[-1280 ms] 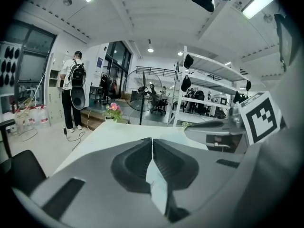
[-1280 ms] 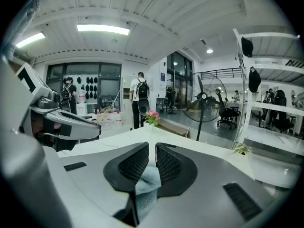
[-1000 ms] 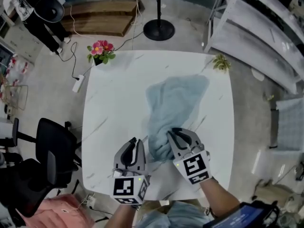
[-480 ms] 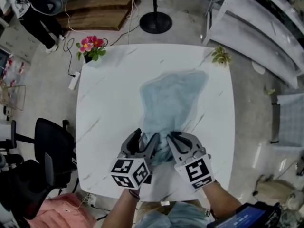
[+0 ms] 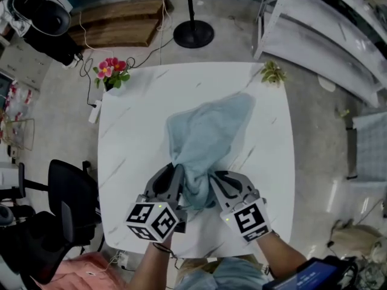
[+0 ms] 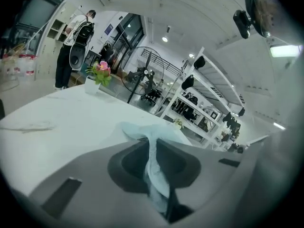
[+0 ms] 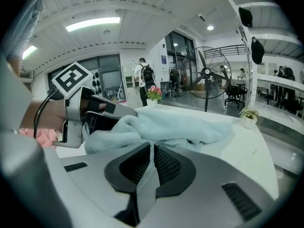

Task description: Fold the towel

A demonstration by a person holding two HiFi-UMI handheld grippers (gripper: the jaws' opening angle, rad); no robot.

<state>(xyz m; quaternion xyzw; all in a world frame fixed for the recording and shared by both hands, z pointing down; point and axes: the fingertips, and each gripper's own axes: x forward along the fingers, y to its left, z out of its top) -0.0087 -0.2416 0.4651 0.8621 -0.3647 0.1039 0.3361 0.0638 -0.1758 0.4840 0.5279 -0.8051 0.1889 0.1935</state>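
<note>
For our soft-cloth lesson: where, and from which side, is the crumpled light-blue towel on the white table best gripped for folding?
Probably the bunched near edge of the light-blue terry towel, at two spots, from the person's side of the white table: it rises in pinchable folds; the far end lies flat. The left hand-held gripper, jaws just closed, and the right one, just tightened, pinch it there.

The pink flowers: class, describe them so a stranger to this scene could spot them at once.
Find the white marble table. At its far left corner stands a pot of pink flowers. The plant at the far right corner is plain green.
</note>
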